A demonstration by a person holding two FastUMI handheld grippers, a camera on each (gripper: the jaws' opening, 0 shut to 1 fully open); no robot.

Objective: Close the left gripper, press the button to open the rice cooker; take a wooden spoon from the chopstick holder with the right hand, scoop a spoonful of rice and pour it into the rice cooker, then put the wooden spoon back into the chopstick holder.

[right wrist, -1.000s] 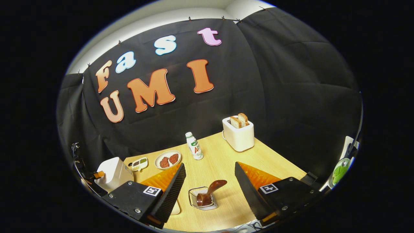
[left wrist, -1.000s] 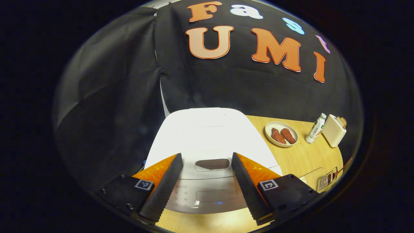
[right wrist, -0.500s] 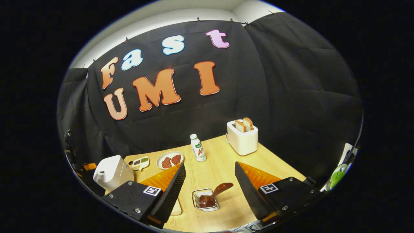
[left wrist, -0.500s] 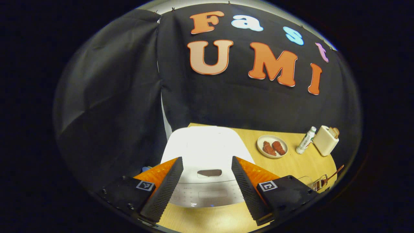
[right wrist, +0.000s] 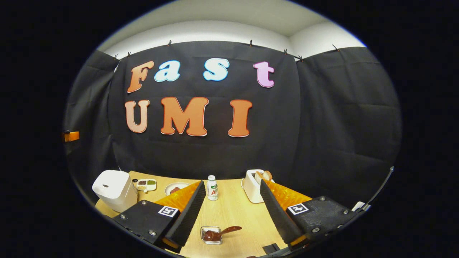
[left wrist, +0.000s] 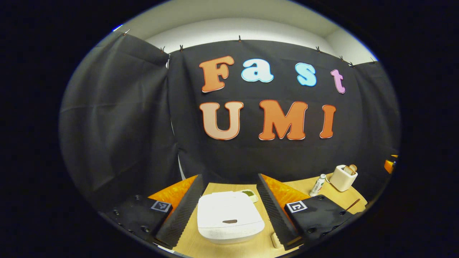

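My left tongs point(left wrist: 229, 209) hang above the wooden surface point(left wrist: 226, 249) with their fingers spread wide and nothing between them. Through the gap, in the left gripper view, I look down at the white rice cooker point(left wrist: 229, 218), which sits on the surface with its lid down; the dark button point(left wrist: 229, 221) lies near the lid's front edge, and my fingers are well clear of it. Just behind the cooker is a small tray point(left wrist: 250, 194) with something green in it. Off to the right stand a white bottle point(left wrist: 317, 185) and a white toaster point(left wrist: 343, 177) with bread poking out of the top, and a thin brown handle shows near the edge of the surface there.

My right tongs point(right wrist: 232, 215) are also spread open and empty, held above the surface. In the right gripper view, the chopstick holder point(right wrist: 211, 240), a small wire basket, sits between my fingers and below them, with the wooden spoon point(right wrist: 218, 234) resting in it, bowl down and handle leaning out to the right. Farther off I see the bottle, the toaster, a plate point(right wrist: 174, 187) with brownish-red pieces partly hidden behind one finger, the little tray, and the rice cooker at the far left. I cannot make out a rice container for certain.
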